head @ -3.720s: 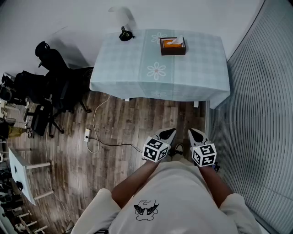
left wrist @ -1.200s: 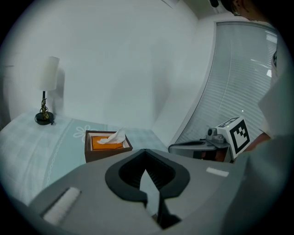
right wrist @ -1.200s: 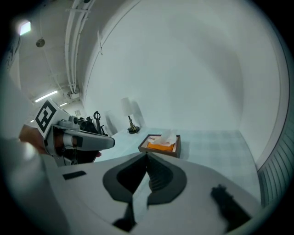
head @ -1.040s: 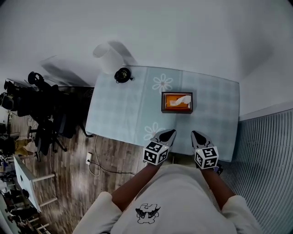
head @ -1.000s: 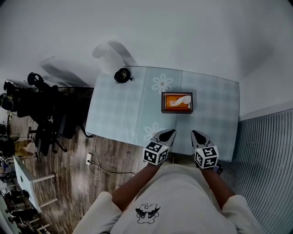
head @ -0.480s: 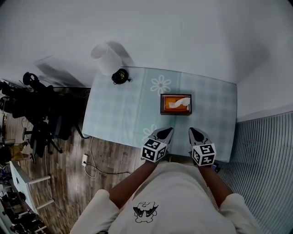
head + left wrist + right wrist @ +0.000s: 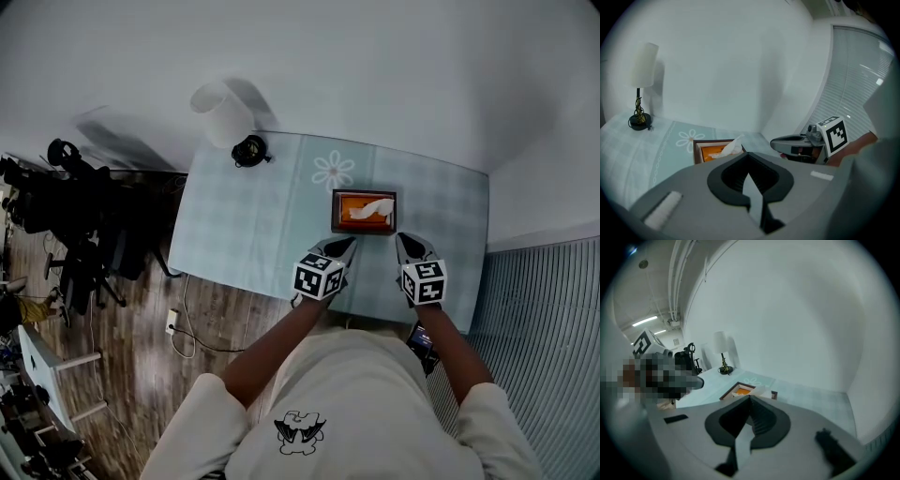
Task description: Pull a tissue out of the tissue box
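A dark brown tissue box (image 7: 362, 214) with an orange top stands on the table, a white tissue (image 7: 376, 207) sticking up from its slot. My left gripper (image 7: 347, 243) hovers just short of the box's near left corner, shut and empty. My right gripper (image 7: 403, 240) hovers off the near right corner, also shut and empty. The left gripper view has the box (image 7: 712, 152) and its tissue (image 7: 733, 146) just beyond the closed jaw tips (image 7: 749, 154). From the right gripper view, the box (image 7: 738, 391) lies ahead of the closed tips (image 7: 750, 397).
The table (image 7: 244, 225) wears a pale blue checked cloth with flower prints. A lamp (image 7: 246, 148) with a white shade stands at its far left corner. Dark office chairs (image 7: 80, 211) crowd the wooden floor at left. Ribbed blinds (image 7: 544, 309) run along the right.
The table has come closer as the person stepped up to it. Both grippers moved forward over the table's near edge, up to the tissue box. Their jaws stayed shut.
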The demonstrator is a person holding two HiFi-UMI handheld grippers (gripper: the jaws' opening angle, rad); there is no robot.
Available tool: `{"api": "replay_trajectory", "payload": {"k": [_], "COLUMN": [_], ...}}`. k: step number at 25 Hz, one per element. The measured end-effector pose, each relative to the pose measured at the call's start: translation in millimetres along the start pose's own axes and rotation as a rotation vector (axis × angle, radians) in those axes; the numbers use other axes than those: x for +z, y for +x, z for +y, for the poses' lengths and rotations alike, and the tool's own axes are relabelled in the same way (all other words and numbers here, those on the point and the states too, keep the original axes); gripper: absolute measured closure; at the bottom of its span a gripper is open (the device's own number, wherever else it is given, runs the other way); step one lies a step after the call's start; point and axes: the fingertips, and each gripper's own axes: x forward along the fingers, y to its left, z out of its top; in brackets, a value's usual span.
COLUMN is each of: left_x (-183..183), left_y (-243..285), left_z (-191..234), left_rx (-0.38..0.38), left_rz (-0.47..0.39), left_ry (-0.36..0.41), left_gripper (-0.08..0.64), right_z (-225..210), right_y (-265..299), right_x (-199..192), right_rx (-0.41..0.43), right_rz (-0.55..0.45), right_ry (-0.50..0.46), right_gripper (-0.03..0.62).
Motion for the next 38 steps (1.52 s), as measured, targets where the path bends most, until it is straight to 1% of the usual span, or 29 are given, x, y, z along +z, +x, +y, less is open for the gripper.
{"api": "replay_trajectory", "payload": {"k": [4, 6, 9, 12, 14, 15, 16, 17, 18, 20, 23, 30, 35, 37, 38], "left_x": [15, 21, 25, 28, 29, 30, 31, 32, 33, 32, 29, 27, 27, 26, 25], "left_y": [20, 32, 51, 67, 72, 72, 72, 73, 73, 73, 72, 69, 69, 69, 69], "left_z": [16, 19, 25, 34, 37, 37, 36, 36, 35, 37, 40, 45, 44, 44, 44], "left_rx": [0.014, 0.003, -0.001, -0.003, -0.007, -0.01, -0.012, -0.013, -0.013, -0.011, -0.005, -0.001, -0.004, -0.004, -0.005], "left_rz": [0.017, 0.035, 0.068, 0.099, 0.116, 0.119, 0.119, 0.118, 0.118, 0.124, 0.131, 0.133, 0.131, 0.131, 0.13], "left_ry": [0.025, 0.033, 0.067, 0.076, 0.077, 0.078, 0.079, 0.08, 0.08, 0.078, 0.068, 0.056, 0.052, 0.049, 0.048], "left_gripper": [0.554, 0.554, 0.554, 0.554, 0.554, 0.554, 0.554, 0.554, 0.554, 0.554, 0.554, 0.554, 0.554, 0.554, 0.554], "right_z": [-12, -15, -23, -33, -36, -36, -36, -37, -38, -40, -44, -44, -44, -45, -46], "right_y": [31, 45, 65, 79, 84, 85, 87, 88, 89, 93, 102, 117, 124, 125, 124], "right_x": [5, 6, 4, 1, 0, 0, -1, -2, -3, -4, -5, -3, -4, -7, -8], "right_rx": [0.014, 0.018, 0.007, -0.001, 0.014, 0.028, 0.04, 0.05, 0.056, 0.063, 0.069, 0.086, 0.066, 0.052, 0.049], "right_rz": [0.038, 0.058, 0.091, 0.119, 0.132, 0.137, 0.143, 0.15, 0.156, 0.167, 0.181, 0.206, 0.212, 0.231, 0.237], "right_ry": [-0.047, -0.097, -0.183, -0.209, -0.207, -0.204, -0.204, -0.21, -0.222, -0.246, -0.258, -0.289, -0.314, -0.313, -0.307], "right_gripper": [0.583, 0.583, 0.583, 0.583, 0.583, 0.573, 0.518, 0.485, 0.465, 0.441, 0.428, 0.428, 0.431, 0.577, 0.577]}}
